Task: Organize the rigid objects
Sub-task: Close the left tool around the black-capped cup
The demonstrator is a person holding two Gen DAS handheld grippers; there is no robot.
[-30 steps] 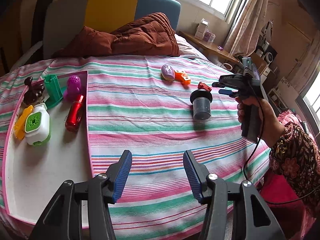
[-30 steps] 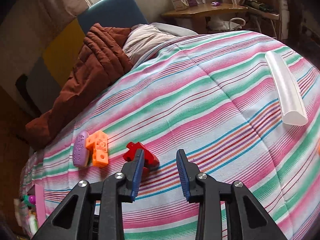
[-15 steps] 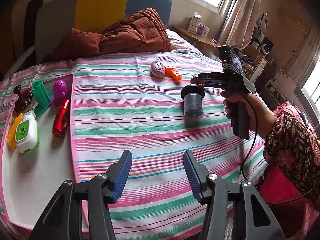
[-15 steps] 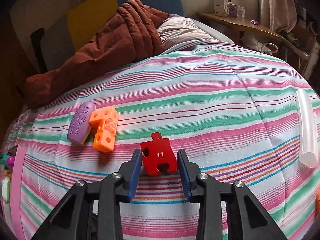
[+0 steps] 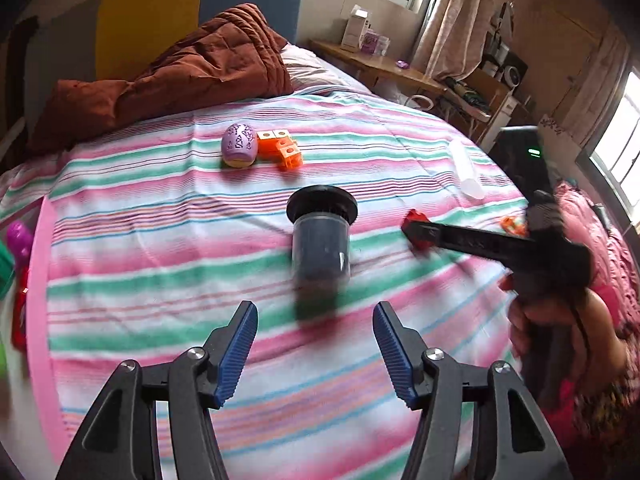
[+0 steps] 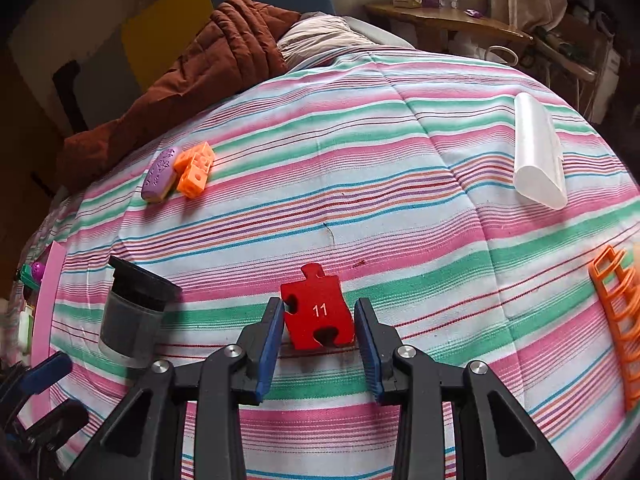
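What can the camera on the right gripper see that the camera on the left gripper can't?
Only the right wrist view shows the white 11 on the red puzzle piece, which sits between the right gripper fingers, and the orange ladder-like frame as a clear shape.

Only the left wrist view shows the person's hand on the right gripper, and the left gripper opening wide with nothing between its fingers.

Both show the dark jar, purple egg, orange blocks, white tube and striped bedcover.
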